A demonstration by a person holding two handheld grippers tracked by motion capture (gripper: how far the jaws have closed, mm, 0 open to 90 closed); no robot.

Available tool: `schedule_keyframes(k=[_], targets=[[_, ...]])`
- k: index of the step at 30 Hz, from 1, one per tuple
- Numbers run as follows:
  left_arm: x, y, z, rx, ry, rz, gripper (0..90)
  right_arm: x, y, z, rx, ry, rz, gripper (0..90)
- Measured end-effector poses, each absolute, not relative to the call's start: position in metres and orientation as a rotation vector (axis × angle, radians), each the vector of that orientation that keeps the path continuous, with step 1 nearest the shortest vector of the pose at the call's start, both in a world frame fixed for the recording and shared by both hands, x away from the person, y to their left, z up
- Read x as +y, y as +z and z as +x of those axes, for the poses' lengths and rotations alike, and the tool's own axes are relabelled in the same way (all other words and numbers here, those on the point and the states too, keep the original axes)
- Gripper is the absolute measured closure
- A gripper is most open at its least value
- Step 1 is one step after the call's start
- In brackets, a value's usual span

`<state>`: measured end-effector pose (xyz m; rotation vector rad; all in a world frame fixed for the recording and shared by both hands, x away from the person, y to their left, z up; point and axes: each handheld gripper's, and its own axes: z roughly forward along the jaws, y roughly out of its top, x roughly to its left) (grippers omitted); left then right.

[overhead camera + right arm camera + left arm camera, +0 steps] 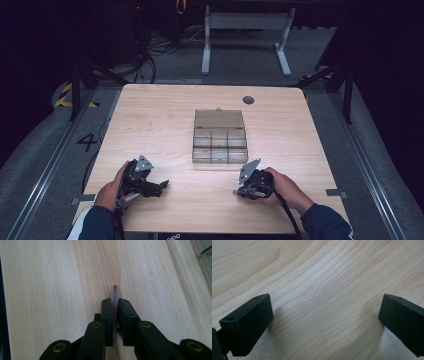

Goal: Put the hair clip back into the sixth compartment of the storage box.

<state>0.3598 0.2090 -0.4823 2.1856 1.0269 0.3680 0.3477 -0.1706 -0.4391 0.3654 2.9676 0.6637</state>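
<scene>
My right gripper (115, 305) is shut on a thin, flat, translucent purplish piece (115, 293). The piece stands on edge between the pads and pokes out past the fingertips, just above the wooden table (50, 290). In the high view the right gripper (240, 190) sits at the front right, pointing left, in front of a clear compartment box (220, 142). My left gripper (325, 322) is open, its jaws wide apart over bare wood with nothing between them. In the high view the left gripper (159, 187) rests at the front left of the table.
The clear box has its lid (219, 119) laid open toward the far side, and its several compartments lie mid-table. A dark round grommet (248, 100) is set near the table's far edge. Beyond the table are cables and a white desk frame (245, 35).
</scene>
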Motion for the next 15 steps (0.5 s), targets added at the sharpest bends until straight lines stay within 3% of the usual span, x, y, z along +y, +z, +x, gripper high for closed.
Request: schedule_keyframes(k=[15], targets=[[0.209, -0.482, 0.36, 1.027, 0.368, 2.186, 0.0, -0.186, -0.434, 0.347, 2.951, 0.703, 0.364, 84.4]])
